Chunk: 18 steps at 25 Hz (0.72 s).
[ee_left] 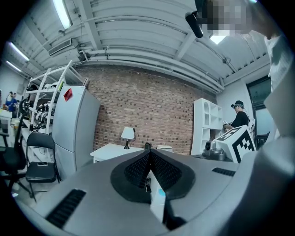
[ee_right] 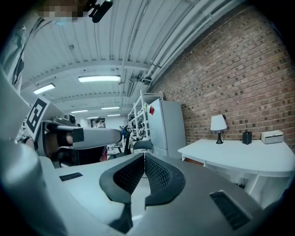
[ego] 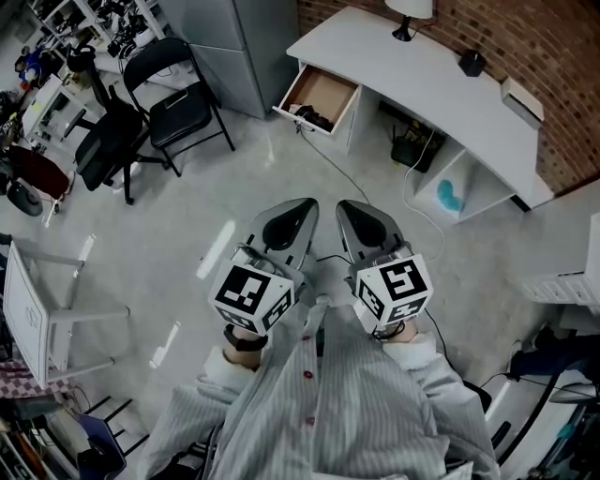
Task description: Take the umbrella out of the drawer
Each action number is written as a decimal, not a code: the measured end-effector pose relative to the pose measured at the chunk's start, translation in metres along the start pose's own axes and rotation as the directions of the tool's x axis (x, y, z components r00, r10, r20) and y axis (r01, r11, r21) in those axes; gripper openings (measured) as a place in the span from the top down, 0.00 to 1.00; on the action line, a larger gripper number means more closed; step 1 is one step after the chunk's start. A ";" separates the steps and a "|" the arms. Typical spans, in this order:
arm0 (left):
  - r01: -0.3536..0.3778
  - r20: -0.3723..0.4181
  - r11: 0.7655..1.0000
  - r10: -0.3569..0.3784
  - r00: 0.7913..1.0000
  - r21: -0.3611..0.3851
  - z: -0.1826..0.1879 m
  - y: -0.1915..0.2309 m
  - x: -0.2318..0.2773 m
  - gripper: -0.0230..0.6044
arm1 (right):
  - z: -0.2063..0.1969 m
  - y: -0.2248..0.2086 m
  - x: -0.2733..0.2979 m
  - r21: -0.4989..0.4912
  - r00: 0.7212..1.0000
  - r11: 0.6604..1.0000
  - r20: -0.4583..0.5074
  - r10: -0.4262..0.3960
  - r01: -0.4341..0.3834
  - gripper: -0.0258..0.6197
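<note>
White desk [ego: 412, 75], its drawer [ego: 323, 94] pulled open at the left end. Umbrella [ego: 312, 117] is a dark shape inside the drawer at the front panel. It seems to lie crosswise along that panel; too small to tell which end is the handle. Left gripper [ego: 305, 208] and right gripper [ego: 349, 208] sit side by side at the person's chest, well apart from the desk, tips toward it, roughly level. Both jaw pairs are pressed together, nothing between them.

A lamp [ego: 408, 14], a small black box [ego: 472, 63] and a white box [ego: 521, 98] are sitting on the white tabletop [ego: 422, 80]; a teal object [ego: 450, 195] is lying under it, and a folding chair [ego: 178, 98] is standing left of it.
</note>
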<state>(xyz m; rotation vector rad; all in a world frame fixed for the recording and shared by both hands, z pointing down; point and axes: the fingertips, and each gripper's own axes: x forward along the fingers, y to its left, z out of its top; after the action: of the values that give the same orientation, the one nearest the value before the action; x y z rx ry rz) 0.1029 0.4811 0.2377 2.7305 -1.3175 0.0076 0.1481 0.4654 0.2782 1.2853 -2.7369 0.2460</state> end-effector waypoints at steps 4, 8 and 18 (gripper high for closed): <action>-0.001 0.000 1.000 0.001 1.000 -0.007 -0.003 0.013 0.010 0.95 | -0.002 -0.009 0.013 -0.002 1.000 1.000 -0.005 -0.008 0.008 0.91; 0.005 -0.003 1.000 -0.005 1.000 -0.008 -0.003 0.033 0.027 0.95 | 0.000 -0.022 0.037 0.005 1.000 1.000 -0.009 -0.016 0.016 0.91; 0.001 -0.007 1.000 -0.002 1.000 -0.015 0.010 0.131 0.086 0.95 | 0.014 -0.060 0.144 0.012 0.999 1.000 -0.035 -0.012 0.012 0.91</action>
<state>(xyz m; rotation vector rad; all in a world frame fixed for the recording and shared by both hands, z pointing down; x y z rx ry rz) 0.0539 0.3321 0.2452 2.7165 -1.3084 0.0079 0.1024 0.3165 0.2940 1.2875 -2.7022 0.2817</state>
